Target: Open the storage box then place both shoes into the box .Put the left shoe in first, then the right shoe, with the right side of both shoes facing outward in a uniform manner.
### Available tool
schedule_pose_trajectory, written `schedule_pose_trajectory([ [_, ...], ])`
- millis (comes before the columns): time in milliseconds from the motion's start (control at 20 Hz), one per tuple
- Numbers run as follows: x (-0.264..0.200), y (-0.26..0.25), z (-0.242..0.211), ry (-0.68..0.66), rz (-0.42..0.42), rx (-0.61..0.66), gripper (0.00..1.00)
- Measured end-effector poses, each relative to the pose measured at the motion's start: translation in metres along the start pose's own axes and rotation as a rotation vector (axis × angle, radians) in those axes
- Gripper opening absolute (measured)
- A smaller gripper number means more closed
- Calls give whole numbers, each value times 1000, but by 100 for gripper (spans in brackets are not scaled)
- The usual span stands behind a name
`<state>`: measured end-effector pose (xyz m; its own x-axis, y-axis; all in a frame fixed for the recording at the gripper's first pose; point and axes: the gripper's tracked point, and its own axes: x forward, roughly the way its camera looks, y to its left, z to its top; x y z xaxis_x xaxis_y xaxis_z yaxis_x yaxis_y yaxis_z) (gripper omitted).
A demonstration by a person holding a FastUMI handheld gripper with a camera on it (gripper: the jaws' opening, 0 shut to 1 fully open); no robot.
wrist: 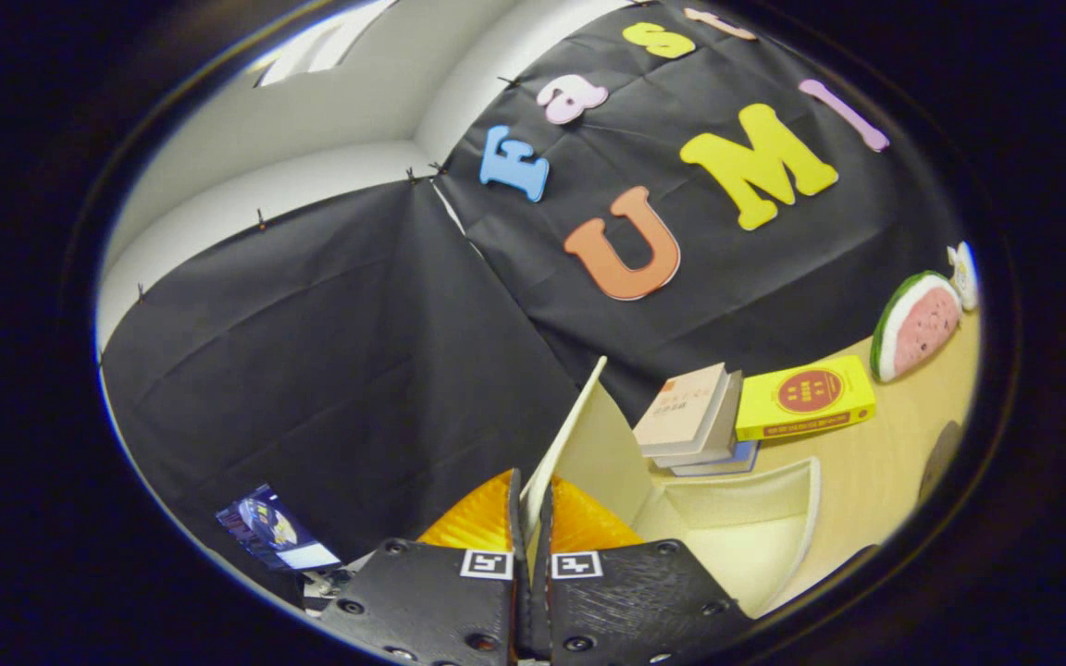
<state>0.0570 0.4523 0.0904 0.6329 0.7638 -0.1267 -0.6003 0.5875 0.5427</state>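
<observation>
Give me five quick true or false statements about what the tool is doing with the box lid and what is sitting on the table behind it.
1. The tool is shut on the edge of the box lid. True.
2. The storage box is closed. False: the lid stands raised and the pale inside shows.
3. A stack of books lies on the table just beyond the box. True.
4. The yellow book lies inside the box. False: it rests on the table beside the stack.
5. A watermelon slice toy stands beyond the yellow book, near the booth wall. True.
</observation>
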Motion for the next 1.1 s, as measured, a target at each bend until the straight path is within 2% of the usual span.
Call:
schedule_pose_trajectory([
  [150,33,27,-14,42,-3,3,7],
  [300,64,54,-35,87,9,-61,15],
  [500,73,79,-55,96,55,-152,56],
  [650,67,83,-57,67,57,-218,87],
  [800,58,78,-51,10,34,-269,92],
  [1100,7,13,-31,-74,-95,-391,94],
])
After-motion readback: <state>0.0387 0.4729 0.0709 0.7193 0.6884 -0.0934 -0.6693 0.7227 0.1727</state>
